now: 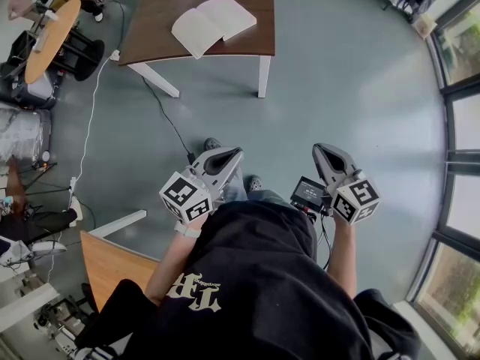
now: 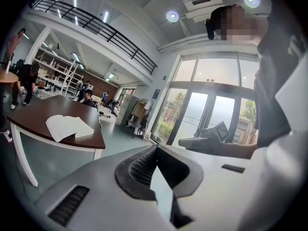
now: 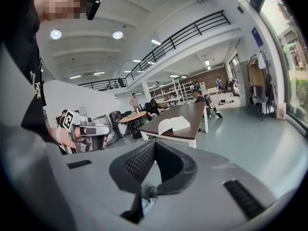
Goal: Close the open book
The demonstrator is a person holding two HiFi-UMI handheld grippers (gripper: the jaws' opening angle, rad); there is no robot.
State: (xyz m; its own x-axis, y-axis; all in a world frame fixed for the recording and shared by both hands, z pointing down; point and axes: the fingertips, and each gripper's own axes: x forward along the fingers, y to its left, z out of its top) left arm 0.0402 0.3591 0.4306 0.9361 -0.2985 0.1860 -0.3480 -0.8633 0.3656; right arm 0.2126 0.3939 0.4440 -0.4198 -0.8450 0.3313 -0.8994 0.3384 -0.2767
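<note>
An open white book [image 1: 214, 22] lies near the front edge of a dark brown table [image 1: 157, 28] with white legs, far ahead of me across the floor. It also shows in the left gripper view, the book [image 2: 69, 126] at the left, and in the right gripper view, the book [image 3: 173, 124] at mid-distance. My left gripper [image 1: 236, 153] and right gripper [image 1: 319, 148] are held close to the person's body, well short of the table. Both pairs of jaws are shut with nothing between them. The left gripper [image 2: 155, 148] and right gripper [image 3: 154, 143] point towards the table.
A round wooden table [image 1: 49, 40] with people around it stands at the far left. A black cable [image 1: 161, 111] runs over the floor from the brown table. A wooden tabletop corner [image 1: 112, 265] is at my lower left. Glass windows [image 1: 459, 126] line the right side.
</note>
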